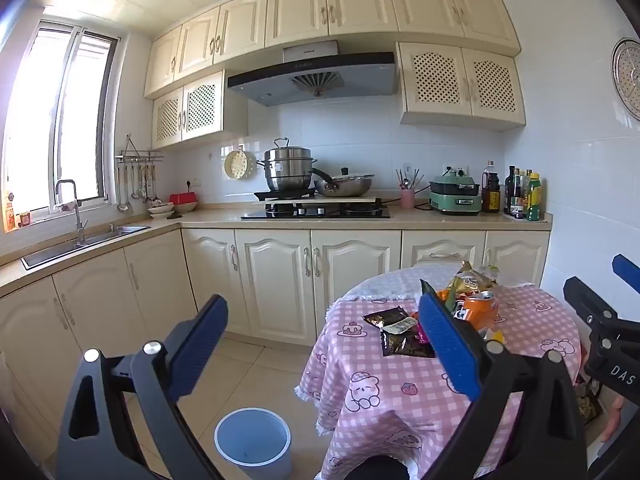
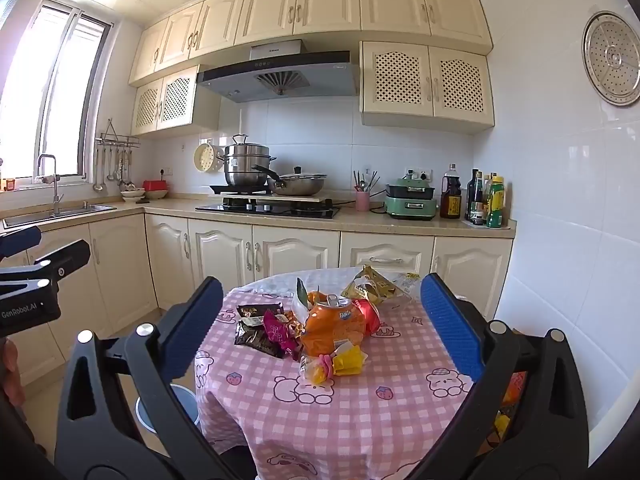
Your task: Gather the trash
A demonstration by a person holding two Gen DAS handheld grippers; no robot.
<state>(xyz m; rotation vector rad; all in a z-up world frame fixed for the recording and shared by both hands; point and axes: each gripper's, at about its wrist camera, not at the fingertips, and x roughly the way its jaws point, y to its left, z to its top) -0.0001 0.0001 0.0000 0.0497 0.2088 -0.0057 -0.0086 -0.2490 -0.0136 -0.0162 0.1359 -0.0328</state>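
Both grippers, left (image 1: pixel 320 344) and right (image 2: pixel 320 328), are held wide and empty; trash pile (image 2: pixel 320 320) is seen uncollected on the table (image 2: pixel 360 420), bin (image 1: pixel 253 440) beside it apparently empty — nothing done.

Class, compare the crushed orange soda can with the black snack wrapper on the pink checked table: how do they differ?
The soda can is orange, bulky and dented; the black wrapper is dark and lies flat. The can sits mid-pile, the wrapper at the pile's left edge. Both lie on the table, untouched by either open gripper.
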